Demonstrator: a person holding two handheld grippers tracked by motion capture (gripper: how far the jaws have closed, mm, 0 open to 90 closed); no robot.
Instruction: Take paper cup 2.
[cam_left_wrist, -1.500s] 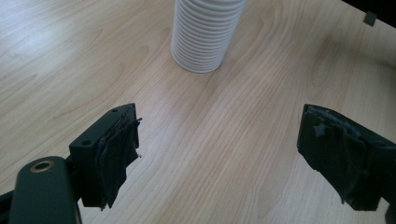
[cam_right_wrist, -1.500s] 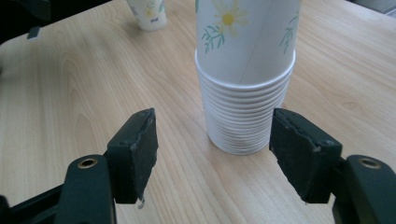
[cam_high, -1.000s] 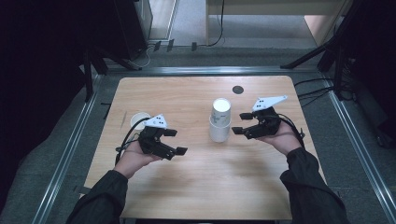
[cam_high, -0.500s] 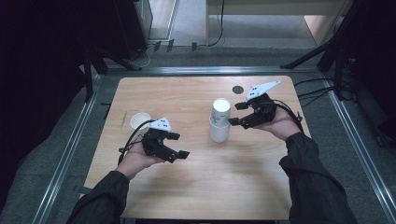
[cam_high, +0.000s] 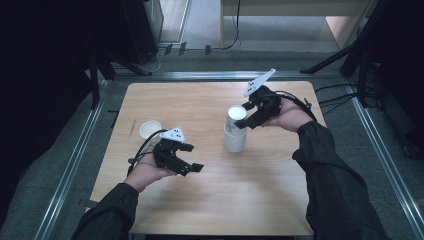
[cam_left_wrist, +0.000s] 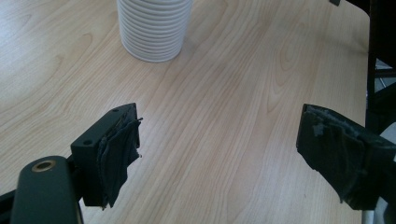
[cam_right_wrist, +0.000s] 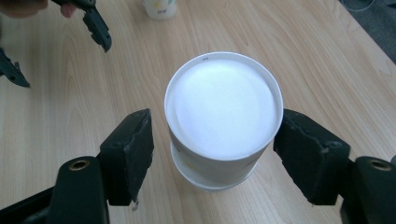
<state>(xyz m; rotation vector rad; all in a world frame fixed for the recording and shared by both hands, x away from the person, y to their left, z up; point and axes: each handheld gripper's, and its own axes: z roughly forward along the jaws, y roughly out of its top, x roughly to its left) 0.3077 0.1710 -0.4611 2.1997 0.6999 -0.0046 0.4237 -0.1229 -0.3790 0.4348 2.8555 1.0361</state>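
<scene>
No readable print on the cup stack (cam_right_wrist: 224, 112), mid-desk (cam_high: 210, 195). Right hand-held gripper (cam_right_wrist: 212, 144) straddled its top cup, jaws just widening, pads off. Left hand-held gripper (cam_left_wrist: 219, 149) gaped empty, stack well ahead.

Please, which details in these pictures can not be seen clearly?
- Cup stack: top cut off by the upper edge of the left gripper view.
- Count of cups: only the stack's top cup shows from above in the right gripper view; too small in the high view.
- Single cup: cut off by the top edge; its print is too small to read.
- Right gripper: whether its pads touch the stack, unclear.
</scene>
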